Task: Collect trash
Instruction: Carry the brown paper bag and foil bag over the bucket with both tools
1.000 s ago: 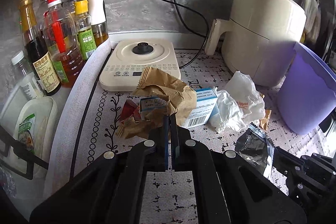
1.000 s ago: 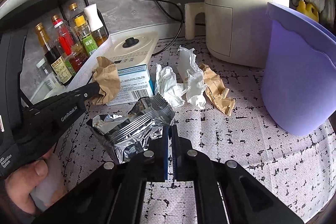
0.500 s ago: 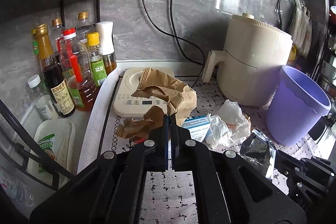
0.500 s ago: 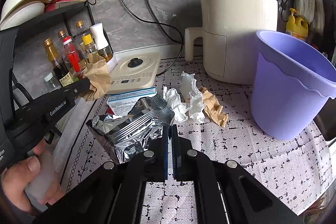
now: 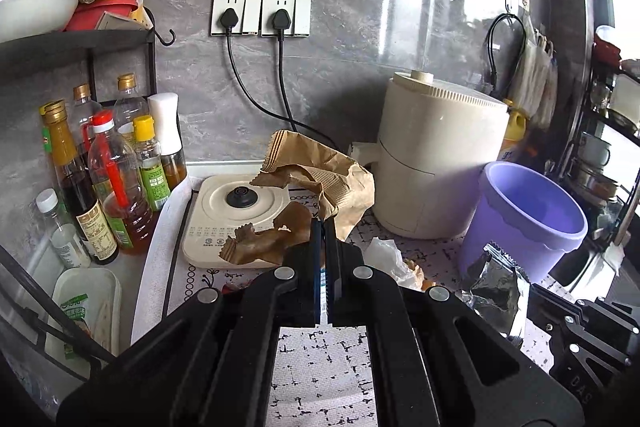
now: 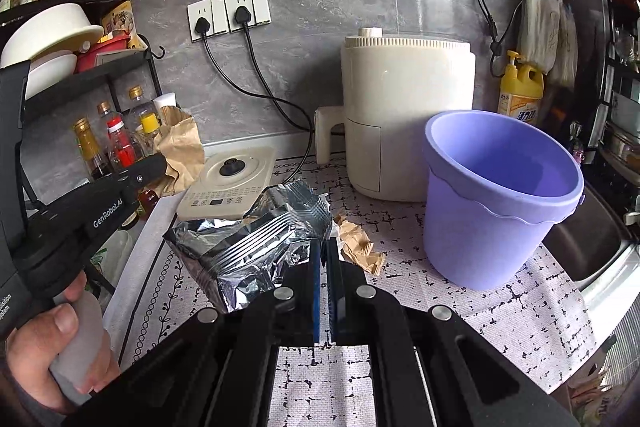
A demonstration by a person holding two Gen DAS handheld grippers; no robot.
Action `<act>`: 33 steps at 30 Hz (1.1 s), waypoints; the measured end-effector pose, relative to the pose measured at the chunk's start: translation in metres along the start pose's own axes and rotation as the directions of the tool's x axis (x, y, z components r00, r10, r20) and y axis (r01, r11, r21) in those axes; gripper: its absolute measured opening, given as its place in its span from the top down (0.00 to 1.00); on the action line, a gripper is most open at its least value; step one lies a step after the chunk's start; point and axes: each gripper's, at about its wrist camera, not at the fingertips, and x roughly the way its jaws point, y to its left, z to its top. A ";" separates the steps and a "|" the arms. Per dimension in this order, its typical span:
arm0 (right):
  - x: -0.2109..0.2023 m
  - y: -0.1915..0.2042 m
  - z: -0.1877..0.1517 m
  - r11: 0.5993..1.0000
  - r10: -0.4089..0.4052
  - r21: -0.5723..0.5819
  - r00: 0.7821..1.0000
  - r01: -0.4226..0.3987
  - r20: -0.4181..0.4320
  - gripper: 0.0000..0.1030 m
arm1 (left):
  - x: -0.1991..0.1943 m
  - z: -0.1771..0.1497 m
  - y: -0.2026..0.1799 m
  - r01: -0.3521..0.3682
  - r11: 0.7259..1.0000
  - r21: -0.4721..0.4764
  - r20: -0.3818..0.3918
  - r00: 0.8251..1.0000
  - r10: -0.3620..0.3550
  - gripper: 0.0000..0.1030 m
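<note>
My left gripper [image 5: 323,227] is shut on a crumpled brown paper bag [image 5: 320,171] and holds it above the counter; the bag also shows in the right wrist view [image 6: 180,151]. My right gripper [image 6: 323,247] is shut on a silver foil wrapper [image 6: 256,239], lifted off the counter; it shows at the right of the left wrist view [image 5: 496,287]. A purple bucket [image 6: 500,199] stands open and upright to the right. White crumpled tissue [image 5: 384,255] and a small brown paper scrap [image 6: 360,247] lie on the patterned cloth.
A cream air fryer [image 6: 404,107] stands behind the bucket. A cream induction cooker [image 5: 236,215] sits at back left with sauce bottles [image 5: 104,179] beside it. Black cables [image 5: 280,79] run to wall sockets. A sink [image 6: 592,247] lies at right.
Both grippers have risen and pulled back from the counter, each carrying its trash. The blue-and-white box on the cloth has dropped out of sight below them.
</note>
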 end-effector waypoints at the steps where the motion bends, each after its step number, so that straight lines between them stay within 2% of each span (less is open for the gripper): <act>1: -0.001 -0.004 0.002 1.000 -0.011 0.007 1.000 0.011 0.004 0.96 | 0.002 0.001 -0.004 0.010 1.000 0.002 0.002 1.000 -0.010 0.98; 11: -0.010 -0.058 0.021 0.989 -0.130 0.075 0.990 0.126 0.053 0.96 | 0.018 0.019 -0.059 0.116 0.992 0.052 0.028 0.993 -0.118 0.98; 28: 0.007 -0.144 0.056 0.947 -0.277 0.191 0.957 0.257 0.082 0.96 | 0.069 0.050 -0.150 0.274 0.953 0.132 0.018 0.960 -0.279 0.98; 30: 0.012 -0.154 0.060 0.937 -0.297 0.212 0.953 0.278 0.064 0.92 | 0.074 0.052 -0.158 0.286 0.948 0.137 0.013 0.957 -0.291 0.98; 31: 0.014 -0.160 0.060 0.932 -0.300 0.228 0.952 0.281 0.056 0.84 | 0.076 0.052 -0.162 0.292 0.946 0.141 0.010 0.955 -0.296 0.98; 32: 0.015 -0.165 0.060 0.930 -0.297 0.244 0.953 0.275 0.059 0.57 | 0.078 0.053 -0.165 0.299 0.943 0.146 0.007 0.953 -0.303 0.98; 33: 0.014 -0.169 0.059 0.926 -0.304 0.257 0.950 0.278 0.068 0.49 | 0.079 0.053 -0.169 0.305 0.940 0.151 0.005 0.951 -0.309 0.98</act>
